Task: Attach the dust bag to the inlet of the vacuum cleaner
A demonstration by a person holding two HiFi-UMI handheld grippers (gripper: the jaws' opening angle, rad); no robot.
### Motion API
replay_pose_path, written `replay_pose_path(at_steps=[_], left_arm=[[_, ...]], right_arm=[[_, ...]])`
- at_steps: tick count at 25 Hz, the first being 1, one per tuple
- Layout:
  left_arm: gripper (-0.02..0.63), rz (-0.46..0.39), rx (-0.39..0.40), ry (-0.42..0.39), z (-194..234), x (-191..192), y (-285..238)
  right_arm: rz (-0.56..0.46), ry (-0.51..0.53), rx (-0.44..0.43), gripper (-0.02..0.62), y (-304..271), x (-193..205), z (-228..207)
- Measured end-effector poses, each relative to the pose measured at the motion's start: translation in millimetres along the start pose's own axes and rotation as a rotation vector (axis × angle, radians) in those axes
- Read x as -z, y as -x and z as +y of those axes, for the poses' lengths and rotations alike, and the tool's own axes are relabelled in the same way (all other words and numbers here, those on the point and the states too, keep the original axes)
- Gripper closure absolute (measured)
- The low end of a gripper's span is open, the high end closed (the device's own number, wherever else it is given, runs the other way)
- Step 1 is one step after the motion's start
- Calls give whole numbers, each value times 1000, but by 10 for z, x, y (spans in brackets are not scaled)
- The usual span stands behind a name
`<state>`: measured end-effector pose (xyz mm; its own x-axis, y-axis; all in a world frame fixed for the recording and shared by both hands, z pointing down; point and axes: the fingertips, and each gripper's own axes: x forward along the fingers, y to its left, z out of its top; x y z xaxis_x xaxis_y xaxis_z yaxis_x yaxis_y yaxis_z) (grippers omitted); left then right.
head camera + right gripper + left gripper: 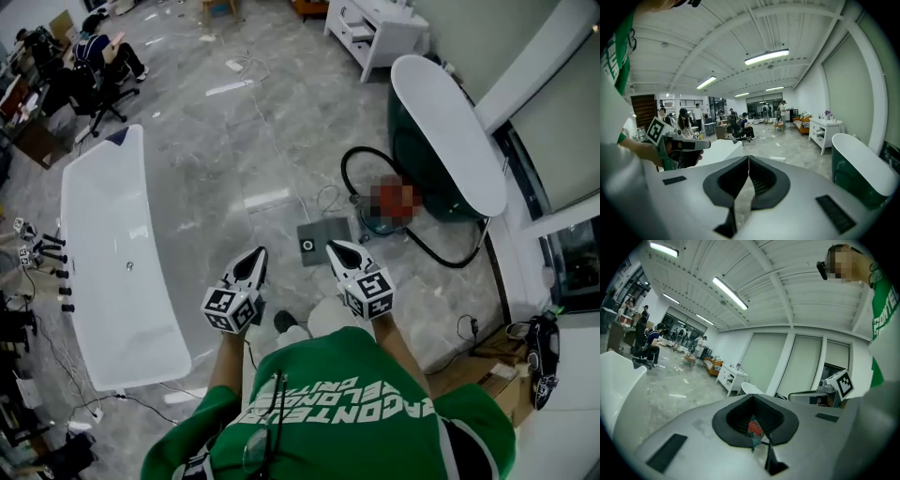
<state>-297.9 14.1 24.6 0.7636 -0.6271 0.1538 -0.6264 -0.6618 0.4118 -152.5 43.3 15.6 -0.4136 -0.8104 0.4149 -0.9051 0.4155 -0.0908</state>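
A flat grey dust bag point(323, 240) with a round black collar hole lies on the grey floor. Behind it to the right is the vacuum cleaner point(371, 223), its body largely under a blurred patch, and its black hose point(350, 165) loops over the floor. Both grippers are held in the air above the floor, short of the bag. My left gripper point(255, 255) point(753, 397) is shut, with a red and teal speck showing through the slit behind its tips. My right gripper point(336, 248) point(748, 158) is shut and holds nothing.
A long white bathtub point(112, 262) lies at the left. A dark green tub with a white rim point(450, 131) stands at the right, and a white cabinet point(375, 33) at the back. People sit at desks point(94, 56) far left. Thin cables trail across the floor.
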Motion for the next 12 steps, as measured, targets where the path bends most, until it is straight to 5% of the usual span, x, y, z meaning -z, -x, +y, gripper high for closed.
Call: replay_pose_path(at_steps=[12], left_arm=[[602,92,103,-46,90,-112,-1047]], right_arm=[[-26,-82,63,586,-386,-88,-813]])
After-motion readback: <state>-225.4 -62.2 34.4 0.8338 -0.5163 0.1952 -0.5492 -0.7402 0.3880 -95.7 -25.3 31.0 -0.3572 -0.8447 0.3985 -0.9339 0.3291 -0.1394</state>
